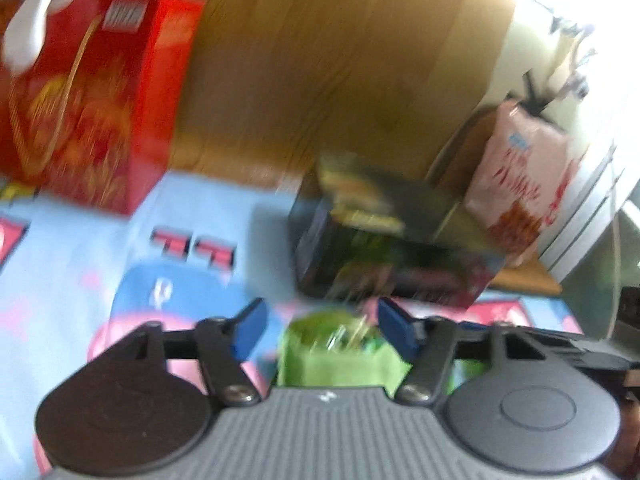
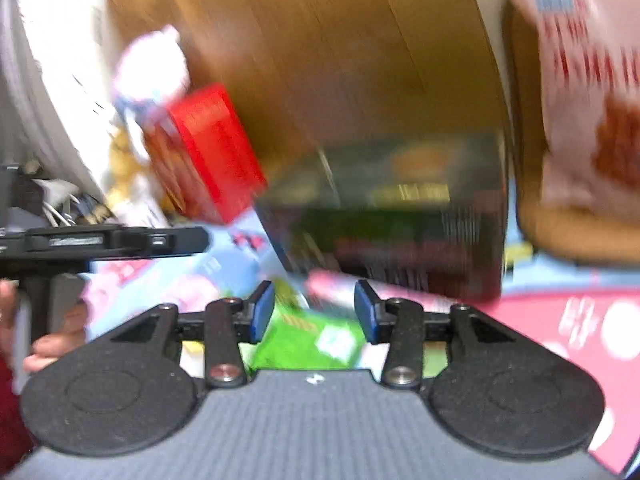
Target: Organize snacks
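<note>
Both views are smeared by motion. In the left wrist view my left gripper point(image 1: 324, 326) stands open above a green snack packet point(image 1: 336, 356). A gap shows between its left pad and the packet. In the right wrist view my right gripper point(image 2: 314, 312) is open, with a green packet point(image 2: 308, 344) lying under and between its blue pads. That packet is as blurred as the mat, so it does not look gripped. Just beyond both grippers sits a dark snack box point(image 1: 392, 240) point(image 2: 400, 216).
A red gift box point(image 1: 92, 100) point(image 2: 208, 152) stands at the left and a pink snack bag point(image 1: 520, 184) point(image 2: 592, 100) at the right. A wooden panel point(image 1: 320, 60) closes the back. A cartoon-print mat point(image 1: 80, 260) covers the surface. A hand point(image 2: 48, 340) shows at the left.
</note>
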`<act>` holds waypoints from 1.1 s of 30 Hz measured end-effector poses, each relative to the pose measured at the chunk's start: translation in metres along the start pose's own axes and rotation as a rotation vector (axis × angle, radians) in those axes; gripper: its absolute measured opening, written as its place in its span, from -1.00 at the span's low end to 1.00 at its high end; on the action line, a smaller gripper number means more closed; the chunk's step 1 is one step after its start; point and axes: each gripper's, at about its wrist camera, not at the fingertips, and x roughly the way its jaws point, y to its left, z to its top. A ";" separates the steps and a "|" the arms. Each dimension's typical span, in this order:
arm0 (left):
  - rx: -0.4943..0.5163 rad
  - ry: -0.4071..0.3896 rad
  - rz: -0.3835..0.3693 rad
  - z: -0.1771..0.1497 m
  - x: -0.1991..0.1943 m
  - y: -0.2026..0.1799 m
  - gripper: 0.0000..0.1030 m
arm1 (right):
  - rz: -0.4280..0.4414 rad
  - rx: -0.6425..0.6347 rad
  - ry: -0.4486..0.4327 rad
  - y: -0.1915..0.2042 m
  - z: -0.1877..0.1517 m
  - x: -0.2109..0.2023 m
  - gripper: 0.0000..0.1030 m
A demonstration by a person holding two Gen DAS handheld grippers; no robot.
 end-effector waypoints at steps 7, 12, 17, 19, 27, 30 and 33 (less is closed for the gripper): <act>-0.030 0.034 0.008 -0.048 -0.018 0.007 -0.33 | 0.028 0.085 0.020 0.020 -0.027 0.010 -0.27; -0.030 0.025 0.015 -0.074 -0.050 0.009 -0.29 | 0.054 0.024 0.009 0.041 -0.055 -0.009 -0.22; -0.039 0.014 0.058 -0.059 -0.068 0.005 -0.19 | 0.021 -0.040 -0.039 0.040 -0.058 -0.036 -0.15; -0.044 -0.025 0.050 -0.040 -0.071 0.002 -0.18 | -0.029 -0.029 -0.105 0.025 -0.048 -0.049 -0.15; 0.135 0.044 0.000 0.026 0.015 -0.055 -0.01 | -0.169 -0.004 -0.116 -0.022 -0.002 -0.028 -0.12; 0.176 0.111 0.031 0.029 0.050 -0.070 0.05 | -0.181 -0.057 -0.080 -0.029 0.001 -0.017 -0.03; 0.188 0.173 0.046 0.024 0.075 -0.076 0.05 | -0.195 -0.146 -0.048 -0.028 0.003 -0.002 0.18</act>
